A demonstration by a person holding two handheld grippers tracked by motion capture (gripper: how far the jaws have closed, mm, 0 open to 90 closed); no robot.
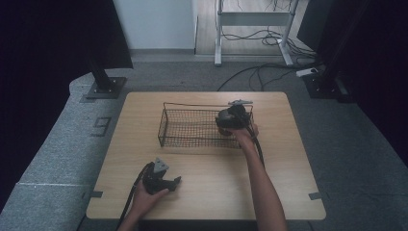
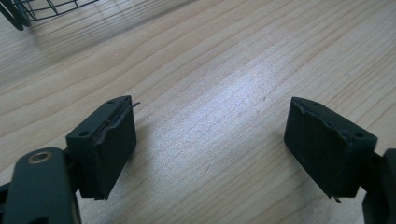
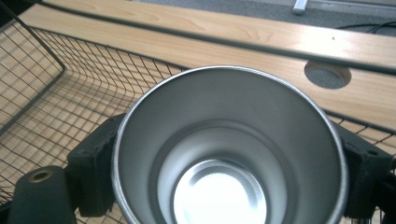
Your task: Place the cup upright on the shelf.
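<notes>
A shiny metal cup [image 3: 229, 186] sits upright between the jaws of my right gripper [image 3: 229, 140], which press on its two sides; I look straight down into it. That gripper [image 1: 230, 122] hangs over the right end of the black wire basket [image 1: 187, 105], with mesh [image 3: 56, 107] below and around the cup. Whether the cup touches the basket floor I cannot tell. My left gripper [image 1: 174, 183] rests low at the near left of the wooden table [image 1: 211, 168]. Its jaws [image 2: 210, 121] stand wide apart over bare wood.
The basket's near corner [image 2: 28, 11] is at the top left of the left gripper view. A round cable hole [image 3: 327, 74] is in the tabletop beyond the basket. Black stand bases [image 1: 103, 86] and cables [image 1: 269, 72] lie on the grey floor behind the table.
</notes>
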